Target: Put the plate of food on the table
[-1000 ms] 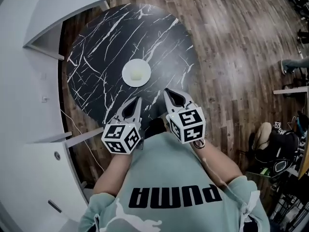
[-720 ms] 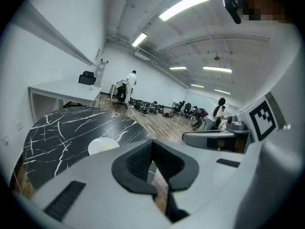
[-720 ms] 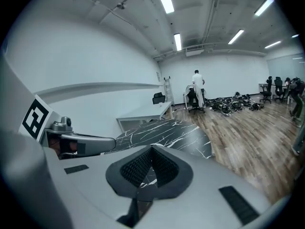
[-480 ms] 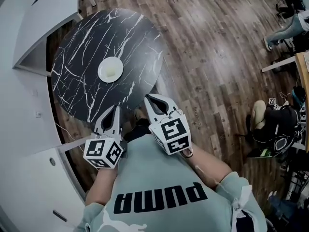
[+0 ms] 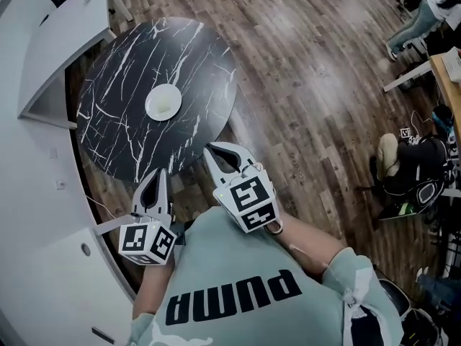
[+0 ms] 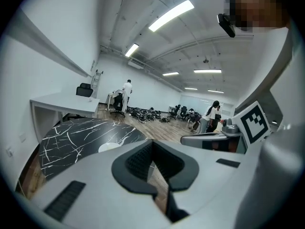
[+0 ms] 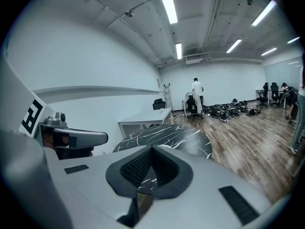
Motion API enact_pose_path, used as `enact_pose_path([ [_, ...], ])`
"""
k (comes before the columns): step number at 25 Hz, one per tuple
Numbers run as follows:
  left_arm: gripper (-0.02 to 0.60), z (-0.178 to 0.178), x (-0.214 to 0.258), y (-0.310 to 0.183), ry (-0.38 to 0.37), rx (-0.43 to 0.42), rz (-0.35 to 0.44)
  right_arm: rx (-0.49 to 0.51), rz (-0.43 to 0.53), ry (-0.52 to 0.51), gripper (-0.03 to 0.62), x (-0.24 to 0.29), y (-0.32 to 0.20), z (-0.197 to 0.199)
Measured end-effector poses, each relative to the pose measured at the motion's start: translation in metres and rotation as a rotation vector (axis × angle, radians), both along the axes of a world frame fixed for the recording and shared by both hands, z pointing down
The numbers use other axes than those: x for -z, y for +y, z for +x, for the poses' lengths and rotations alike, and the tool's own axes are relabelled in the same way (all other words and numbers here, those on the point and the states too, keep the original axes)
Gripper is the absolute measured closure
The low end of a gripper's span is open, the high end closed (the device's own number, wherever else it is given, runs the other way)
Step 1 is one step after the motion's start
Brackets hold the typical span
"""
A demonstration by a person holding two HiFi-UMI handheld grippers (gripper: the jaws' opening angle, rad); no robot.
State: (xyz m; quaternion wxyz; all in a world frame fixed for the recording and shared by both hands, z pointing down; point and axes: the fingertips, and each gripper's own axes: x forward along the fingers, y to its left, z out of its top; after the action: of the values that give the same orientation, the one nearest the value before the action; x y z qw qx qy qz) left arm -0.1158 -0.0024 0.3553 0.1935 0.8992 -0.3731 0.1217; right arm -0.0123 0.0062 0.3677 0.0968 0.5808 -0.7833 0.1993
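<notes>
**Two claws pressed together and empty, plate resting on the bench**

Both claws are held low in front of the person's chest, and neither one touches the plate. The left claw (image 5: 156,173) has its jaws pressed together with nothing between them. The left gripper view (image 6: 152,142) shows the tips meeting above the dark ribbed pads. The right claw (image 5: 209,148) is likewise pressed together and empty, and the right gripper view (image 7: 152,148) shows the same joined tips. Each claw carries its marker cube, the left cube (image 5: 148,242) and the right cube (image 5: 247,202), close to the person's pale green shirt (image 5: 252,294).

The plate (image 5: 163,101) is small, round and white. It sits flat near the middle of the round black bench (image 5: 119,56), whose top has white marble veining. A pale yellowish piece of food (image 5: 168,104) lies on it; what kind cannot be told. The plate is well apart from both claws. The left claw's tips hang just outside the bench's near edge, and the right claw's tips are at that edge, over the wooden floor (image 5: 310,85).

In the left gripper view a sliver of the plate (image 6: 110,147) shows on the bench beyond the claw body. A white desk (image 5: 65,34) stands beside the bench on its far left side. In the right gripper view a person in a white top (image 7: 196,90) stands far off across the room.
</notes>
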Motion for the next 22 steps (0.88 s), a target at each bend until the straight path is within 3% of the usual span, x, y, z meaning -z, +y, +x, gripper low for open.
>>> enact_pose_path([
  [14, 0.575, -0.143, 0.008, 0.022, -0.012, -0.138, 0.044, -0.189, -0.014, 0.034, 0.586, 0.019, 0.036, -0.132],
  [22, 0.575, -0.174, -0.001, 0.052, -0.005, -0.217, 0.053, -0.263, -0.030, 0.050, 0.585, 0.012, 0.084, -0.179],
])
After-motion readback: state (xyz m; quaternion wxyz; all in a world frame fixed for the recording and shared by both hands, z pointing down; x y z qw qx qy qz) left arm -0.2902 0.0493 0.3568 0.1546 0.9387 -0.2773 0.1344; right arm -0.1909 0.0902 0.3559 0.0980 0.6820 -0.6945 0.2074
